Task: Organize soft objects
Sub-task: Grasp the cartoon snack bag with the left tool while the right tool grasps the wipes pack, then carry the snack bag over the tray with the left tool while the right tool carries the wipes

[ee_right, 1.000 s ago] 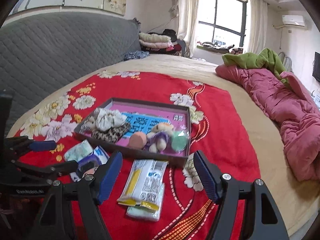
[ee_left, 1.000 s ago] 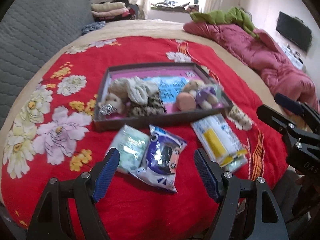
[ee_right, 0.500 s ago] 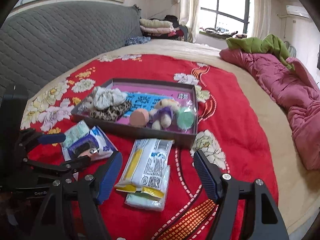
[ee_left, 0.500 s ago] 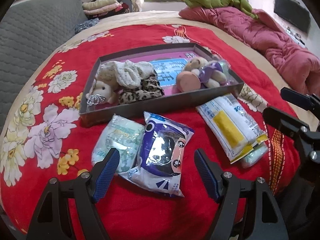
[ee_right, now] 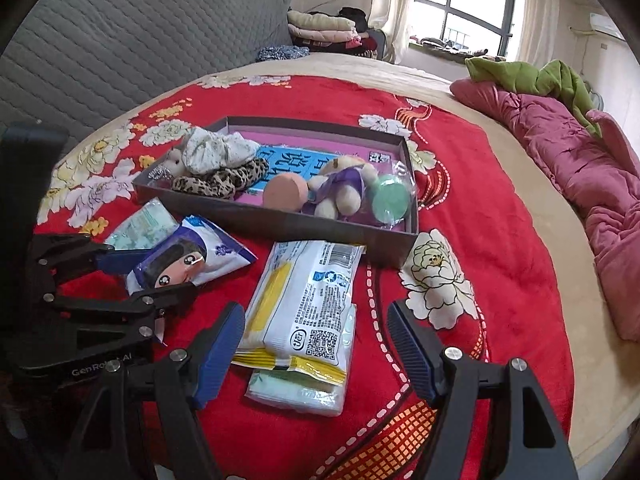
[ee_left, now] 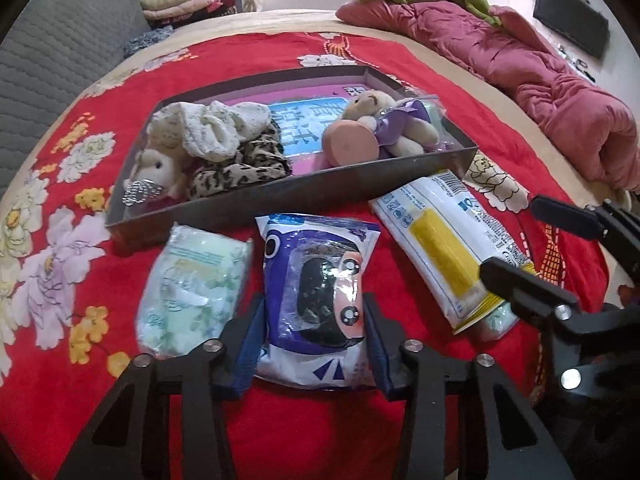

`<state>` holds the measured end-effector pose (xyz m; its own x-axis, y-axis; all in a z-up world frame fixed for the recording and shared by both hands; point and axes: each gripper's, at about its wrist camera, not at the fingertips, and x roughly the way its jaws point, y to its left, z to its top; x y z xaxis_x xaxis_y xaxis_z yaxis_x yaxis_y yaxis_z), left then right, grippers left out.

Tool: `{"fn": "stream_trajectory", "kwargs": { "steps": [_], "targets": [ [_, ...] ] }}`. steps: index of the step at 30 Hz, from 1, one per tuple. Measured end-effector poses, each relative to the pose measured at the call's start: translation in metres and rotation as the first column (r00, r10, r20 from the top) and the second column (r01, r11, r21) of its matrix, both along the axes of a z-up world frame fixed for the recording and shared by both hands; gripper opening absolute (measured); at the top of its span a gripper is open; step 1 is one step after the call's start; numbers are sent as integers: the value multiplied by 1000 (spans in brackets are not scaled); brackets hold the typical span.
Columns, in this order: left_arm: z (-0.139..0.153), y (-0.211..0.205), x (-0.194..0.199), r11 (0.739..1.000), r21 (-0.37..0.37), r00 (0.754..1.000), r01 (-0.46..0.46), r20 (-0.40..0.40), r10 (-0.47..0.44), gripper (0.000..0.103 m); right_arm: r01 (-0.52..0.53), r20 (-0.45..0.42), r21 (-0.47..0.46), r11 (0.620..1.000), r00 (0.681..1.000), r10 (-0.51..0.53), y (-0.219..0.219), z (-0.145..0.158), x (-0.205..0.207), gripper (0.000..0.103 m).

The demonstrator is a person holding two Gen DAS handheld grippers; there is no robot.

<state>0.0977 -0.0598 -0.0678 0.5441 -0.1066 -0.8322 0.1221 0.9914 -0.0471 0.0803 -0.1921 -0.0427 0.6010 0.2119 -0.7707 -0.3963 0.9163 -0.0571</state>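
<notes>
- The left gripper [ee_left: 314, 344] is reaching down over the near part of the bed, and its jaws have just been closing; the blue pads are now pressing both sides of a purple cartoon-face packet [ee_left: 320, 300], which is lying on the red floral blanket [ee_left: 360, 52].
- A pale green tissue pack [ee_left: 188, 292] is lying just left of that packet, touching it.
- The right gripper [ee_right: 316, 344] is hovering with its jaws spread wide, its pads standing on either side of the near end of a white-and-yellow wipes pack [ee_right: 304, 304] without touching it.
- That wipes pack is resting on a second, pale green pack [ee_right: 300, 392], right of the purple packet.
- Farther back, a shallow dark box [ee_left: 304, 196] is sitting on the blanket, holding a cream lace cloth [ee_left: 212, 128] and a leopard-print fabric [ee_left: 236, 168] at its left, and a peach sponge [ee_left: 348, 144] beside a small teddy bear in purple [ee_left: 392, 124] at its right.
- A green round puff [ee_right: 390, 200] is lying in the box's right corner.
- A pink quilt [ee_right: 580, 160] is lying bunched along the right side of the bed.
</notes>
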Motion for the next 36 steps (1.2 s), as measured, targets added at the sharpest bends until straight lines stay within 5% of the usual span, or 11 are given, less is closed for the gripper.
{"fn": "stream_trajectory", "kwargs": {
  "steps": [9,15,17,21,36],
  "targets": [
    [-5,25,3,980,-198,1000,-28,-4,28,39,-5,-37,-36,999,999,4,16,-23,16,73],
    [-2,22,1,979,-202,1000,-2,20,7,39,-11,-11,-67,998,1000,10,25,-31,24,73],
    [0,24,2,976,-216,1000,-3,26,9,39,-20,-6,-64,998,1000,20,27,-31,25,62],
    [5,24,-1,976,-218,999,10,47,0,39,-24,-6,-51,998,1000,23,27,-32,26,57],
    [33,30,-13,968,-250,989,34,150,4,39,23,-17,124,992,1000,-21,-6,0,21,53]
  ]
}}
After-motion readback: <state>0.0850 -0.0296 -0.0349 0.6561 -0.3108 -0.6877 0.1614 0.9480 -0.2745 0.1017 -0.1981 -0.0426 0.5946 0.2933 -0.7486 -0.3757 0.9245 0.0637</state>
